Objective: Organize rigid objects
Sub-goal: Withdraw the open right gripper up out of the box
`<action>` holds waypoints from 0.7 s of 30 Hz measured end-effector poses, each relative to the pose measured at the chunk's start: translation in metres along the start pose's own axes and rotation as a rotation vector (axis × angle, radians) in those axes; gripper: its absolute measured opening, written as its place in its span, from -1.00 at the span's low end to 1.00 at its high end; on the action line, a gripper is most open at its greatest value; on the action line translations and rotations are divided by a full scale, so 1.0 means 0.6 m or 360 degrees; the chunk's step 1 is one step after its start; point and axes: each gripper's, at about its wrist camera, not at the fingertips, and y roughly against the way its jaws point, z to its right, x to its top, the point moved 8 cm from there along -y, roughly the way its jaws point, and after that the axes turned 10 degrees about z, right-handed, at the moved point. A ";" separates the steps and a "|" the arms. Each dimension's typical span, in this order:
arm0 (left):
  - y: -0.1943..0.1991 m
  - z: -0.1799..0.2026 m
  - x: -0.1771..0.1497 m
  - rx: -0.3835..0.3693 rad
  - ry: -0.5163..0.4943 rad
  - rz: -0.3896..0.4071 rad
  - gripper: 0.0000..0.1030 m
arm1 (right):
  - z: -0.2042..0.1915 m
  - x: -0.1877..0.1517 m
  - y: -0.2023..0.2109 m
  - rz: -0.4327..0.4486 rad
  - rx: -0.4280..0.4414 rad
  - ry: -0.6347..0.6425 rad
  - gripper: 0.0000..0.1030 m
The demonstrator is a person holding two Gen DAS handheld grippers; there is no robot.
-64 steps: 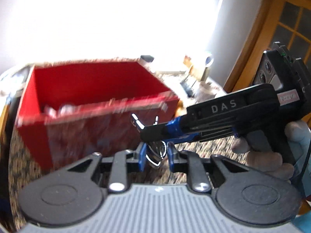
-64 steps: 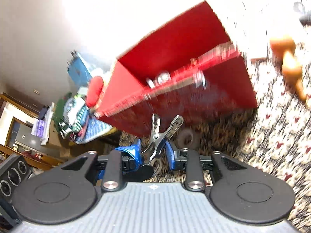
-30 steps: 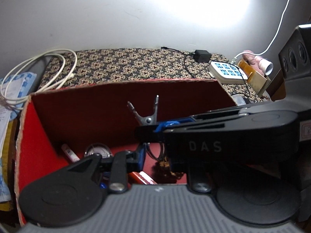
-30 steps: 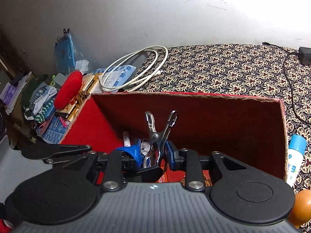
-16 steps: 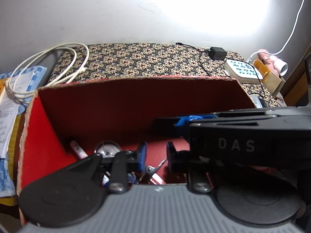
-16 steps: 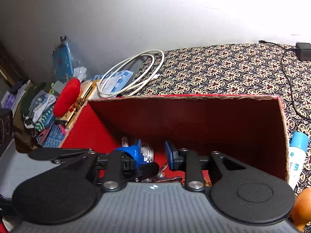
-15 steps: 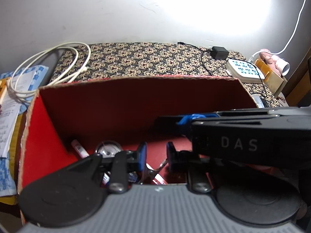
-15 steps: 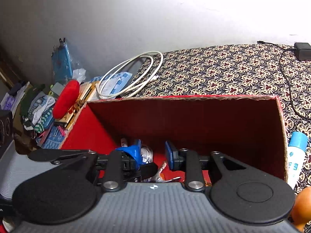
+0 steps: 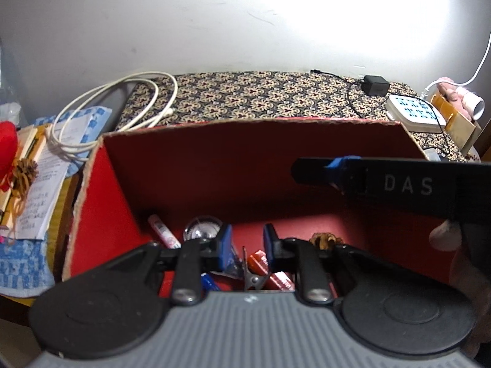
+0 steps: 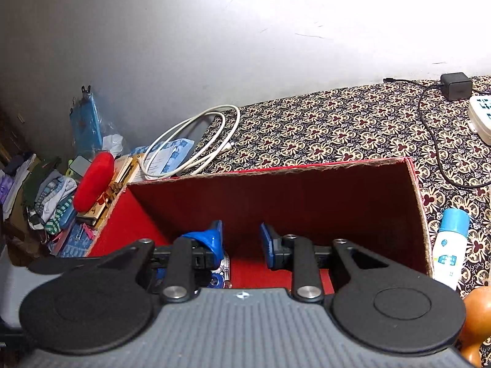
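Metal clip (image 9: 253, 277): lying loose on the floor of the red box (image 9: 196, 165), among pens and small items.
Left tongs (image 9: 244, 247): jaws apart with a narrow gap, empty, above the clip.
Right tongs (image 10: 241, 245): narrow gap, nothing between, over the box.
Box: on the patterned tabletop (image 10: 337, 132).

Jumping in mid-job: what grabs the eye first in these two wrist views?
The big red cardboard box fills the middle of both views, open-topped on the patterned tablecloth. On its floor lie a metal clip, a marker and other small items. Both the left gripper and right gripper hang empty over it.
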 end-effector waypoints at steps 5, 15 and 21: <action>0.021 0.004 -0.003 0.0065 -0.0034 0.0002 -0.62 | 0.003 0.000 0.006 0.0017 -0.0040 -0.0028 -0.82; 0.084 -0.007 0.002 0.0175 -0.0032 0.0062 -0.09 | -0.006 0.004 0.059 0.0141 -0.0107 -0.0044 -0.78; 0.120 -0.010 -0.006 0.0227 -0.0026 0.0096 0.03 | -0.024 -0.006 0.106 0.0200 -0.0073 -0.0067 -0.76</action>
